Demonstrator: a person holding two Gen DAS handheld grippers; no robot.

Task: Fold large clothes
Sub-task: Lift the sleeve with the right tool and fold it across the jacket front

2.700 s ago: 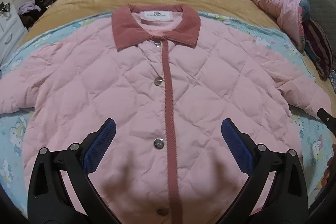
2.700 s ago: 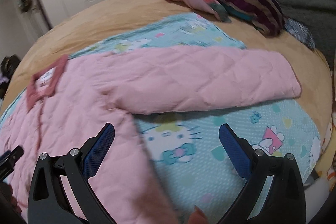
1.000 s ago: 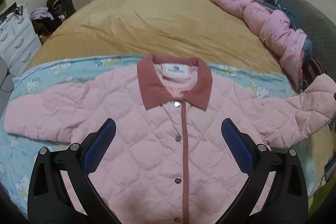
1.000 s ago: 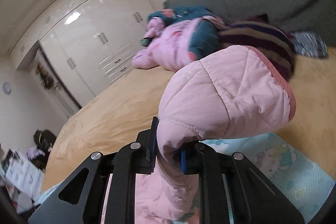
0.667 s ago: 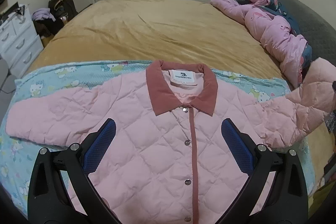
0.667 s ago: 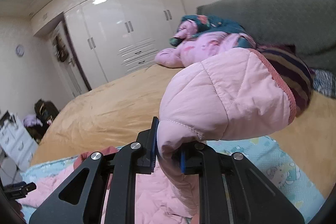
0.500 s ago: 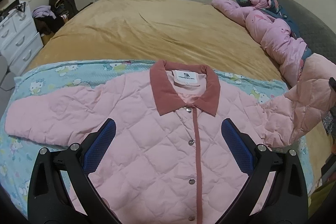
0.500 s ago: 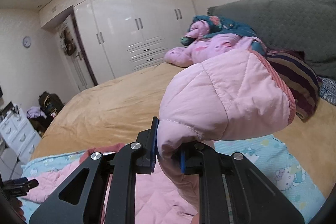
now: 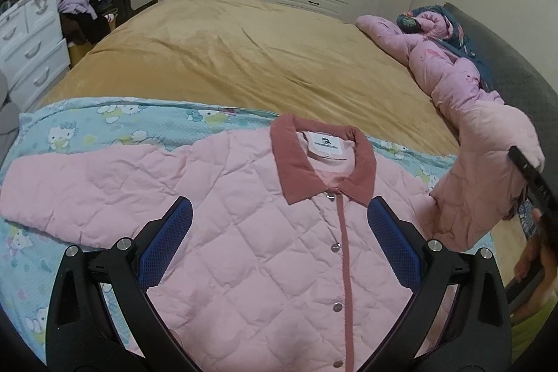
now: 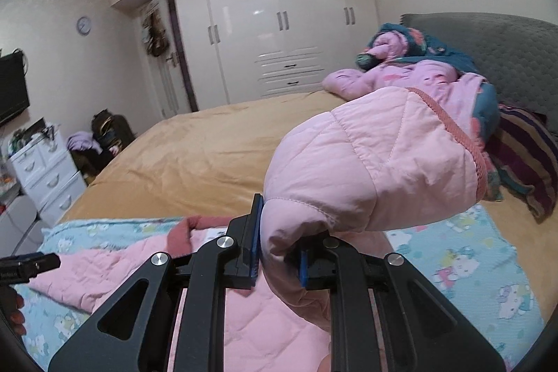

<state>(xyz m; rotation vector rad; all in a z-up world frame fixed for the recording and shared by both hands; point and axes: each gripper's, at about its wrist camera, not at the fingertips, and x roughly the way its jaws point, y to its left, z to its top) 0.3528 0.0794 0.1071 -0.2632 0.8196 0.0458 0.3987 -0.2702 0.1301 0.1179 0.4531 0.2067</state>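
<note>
One pink quilted jacket (image 9: 265,232) lies buttoned, front up, on the cartoon-print blanket (image 9: 104,121) spread across the bed (image 9: 244,58), and it looks puffy, soft and light, so it should bend wherever it is lifted; cuffs, hem corners and shoulders are the sensible holds. Right claw (image 10: 279,253) is clenched on the sleeve (image 10: 376,169) near its cuff, raised clear of the bed. Left claw (image 9: 279,243) hangs released over the chest. Compared with a moment ago, that sleeve has risen and swung inward toward the body.
</note>
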